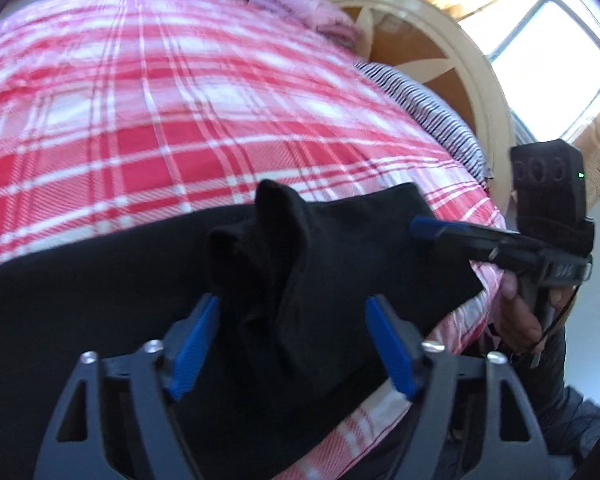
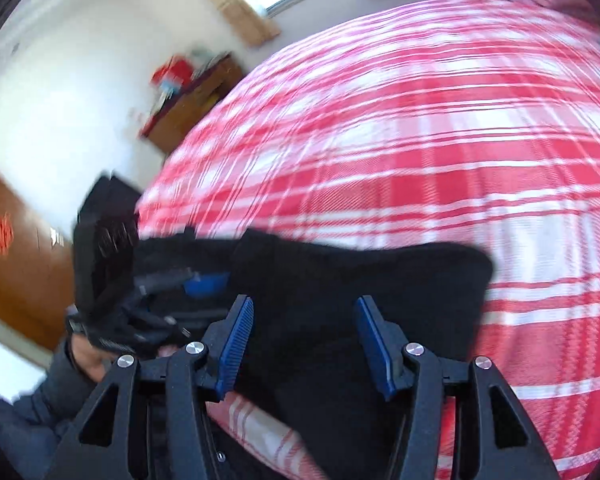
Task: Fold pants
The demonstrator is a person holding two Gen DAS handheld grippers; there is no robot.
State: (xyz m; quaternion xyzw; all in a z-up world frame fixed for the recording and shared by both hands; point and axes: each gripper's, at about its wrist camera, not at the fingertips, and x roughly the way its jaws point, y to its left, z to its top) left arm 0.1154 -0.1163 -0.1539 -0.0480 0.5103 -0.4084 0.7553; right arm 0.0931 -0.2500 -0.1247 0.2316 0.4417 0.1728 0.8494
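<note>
In the left wrist view we look down along our left gripper (image 1: 292, 344), its blue fingers (image 1: 192, 350) at the lower middle of the frame, spread apart and released, with a raised bunch of the black pants (image 1: 140, 320) standing in the gap between them; neither pad presses on the cloth. The pants lie across the lower half of that frame on the near edge of the bed (image 1: 180, 100), reaching from the left border to a corner at the right. At the right of the frame our right gripper (image 1: 424, 228) comes in sideways, tilted downward over the end of the pants, held by a hand (image 1: 516, 316) in a dark sleeve (image 1: 564, 400). In the right wrist view its fingers (image 2: 236, 348) are likewise parted and released at the lower middle, with black cloth below and between them but not clamped. The left gripper shows at the left there, blurred. Beyond the pants the red and white checked bedspread fills the frame, with a striped pillow (image 1: 432, 116) and a pink pillow (image 1: 300, 8) at the upper right, then a cream headboard (image 1: 452, 40) and a bright window (image 1: 540, 32).
</note>
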